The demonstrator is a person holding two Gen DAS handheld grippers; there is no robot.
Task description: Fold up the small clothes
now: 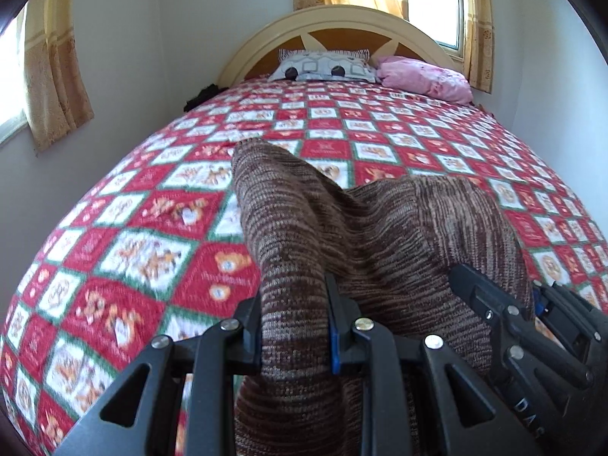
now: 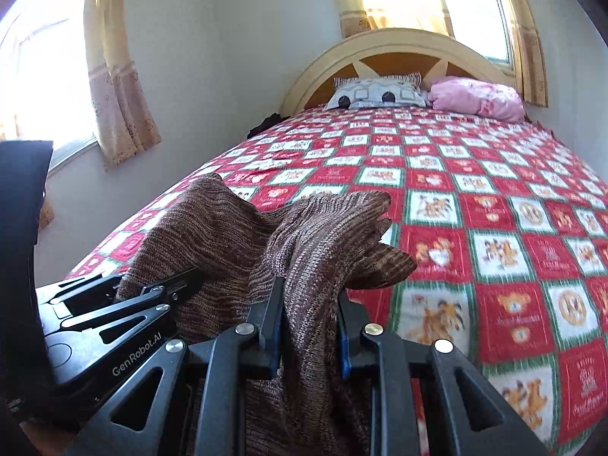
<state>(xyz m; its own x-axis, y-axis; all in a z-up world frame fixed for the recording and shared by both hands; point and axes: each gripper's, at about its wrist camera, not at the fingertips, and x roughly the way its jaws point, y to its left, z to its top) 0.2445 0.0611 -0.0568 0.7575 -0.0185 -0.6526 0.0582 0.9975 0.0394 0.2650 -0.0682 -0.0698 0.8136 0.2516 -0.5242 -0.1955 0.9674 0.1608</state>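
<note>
Brown-and-tan marled knit garment [image 1: 364, 228]; black grippers with blue pads (left gripper [image 1: 294, 304], right gripper [image 2: 311, 304]). Bedspread [image 1: 133, 235]: red and white checks edged green, orange motifs. Far pillows: grey-white patterned [image 1: 323, 66], plain pink [image 1: 425, 78]. Beige curtains [image 1: 53, 72].

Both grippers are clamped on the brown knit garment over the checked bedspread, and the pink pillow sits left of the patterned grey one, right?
Not quite. The left wrist view shows the pink pillow to the right of the patterned grey pillow. The rest stands.
</note>
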